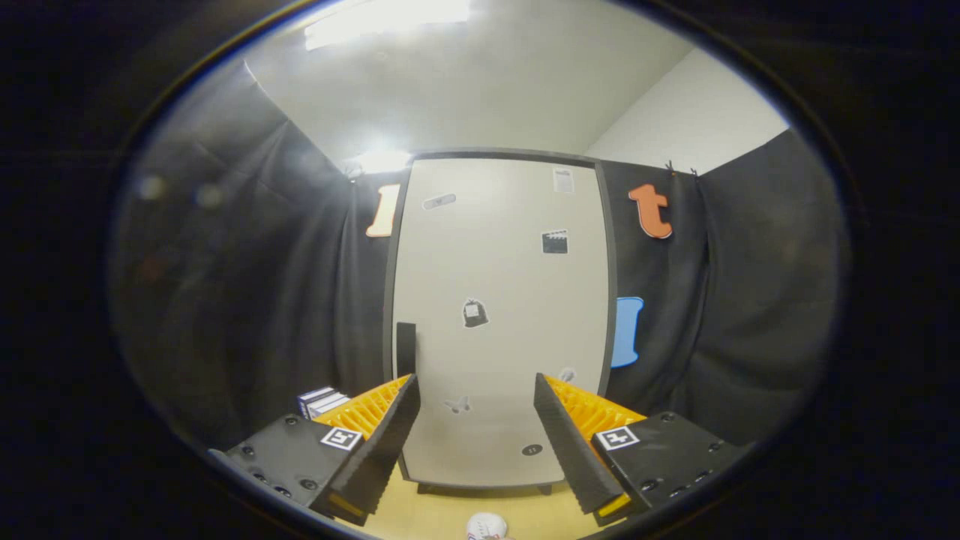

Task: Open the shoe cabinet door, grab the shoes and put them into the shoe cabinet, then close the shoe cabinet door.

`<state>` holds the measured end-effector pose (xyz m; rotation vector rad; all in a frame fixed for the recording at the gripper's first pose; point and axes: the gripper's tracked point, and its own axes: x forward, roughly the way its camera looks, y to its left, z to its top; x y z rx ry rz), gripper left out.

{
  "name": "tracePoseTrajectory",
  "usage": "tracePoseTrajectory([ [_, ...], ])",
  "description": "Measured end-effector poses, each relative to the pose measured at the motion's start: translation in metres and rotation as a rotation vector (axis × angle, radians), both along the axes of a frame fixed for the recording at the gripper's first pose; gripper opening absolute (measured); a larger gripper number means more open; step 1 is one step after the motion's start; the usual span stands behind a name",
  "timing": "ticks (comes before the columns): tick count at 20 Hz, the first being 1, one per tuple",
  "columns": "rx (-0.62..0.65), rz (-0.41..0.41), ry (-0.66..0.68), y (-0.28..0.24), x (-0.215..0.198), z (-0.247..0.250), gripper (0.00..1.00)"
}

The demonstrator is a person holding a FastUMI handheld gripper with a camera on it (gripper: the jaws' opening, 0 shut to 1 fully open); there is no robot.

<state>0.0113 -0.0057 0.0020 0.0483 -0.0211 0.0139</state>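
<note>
The tool (474,420) is held wide open and empty; the closed cabinet door (499,315) stands at 12 o'clock, its upright handle (406,347) at 11 o'clock.

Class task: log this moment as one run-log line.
stage: start | cabinet door: closed | gripper: open, holding nothing | handle: beyond fingers

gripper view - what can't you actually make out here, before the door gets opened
- Inside of the shoe cabinet: hidden by its shut door.
- Stickers on the door: too small to tell.
- White round thing on the floor below the open claw: cut off by the view's edge.
- Boxes: partly behind the left finger.
</note>
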Motion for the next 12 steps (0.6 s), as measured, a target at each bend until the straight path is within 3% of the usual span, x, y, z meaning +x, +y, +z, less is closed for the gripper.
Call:
tracePoseTrajectory([
  [12, -0.024, 0.063, 0.031, 0.026, 0.018, -0.022, 0.97],
])
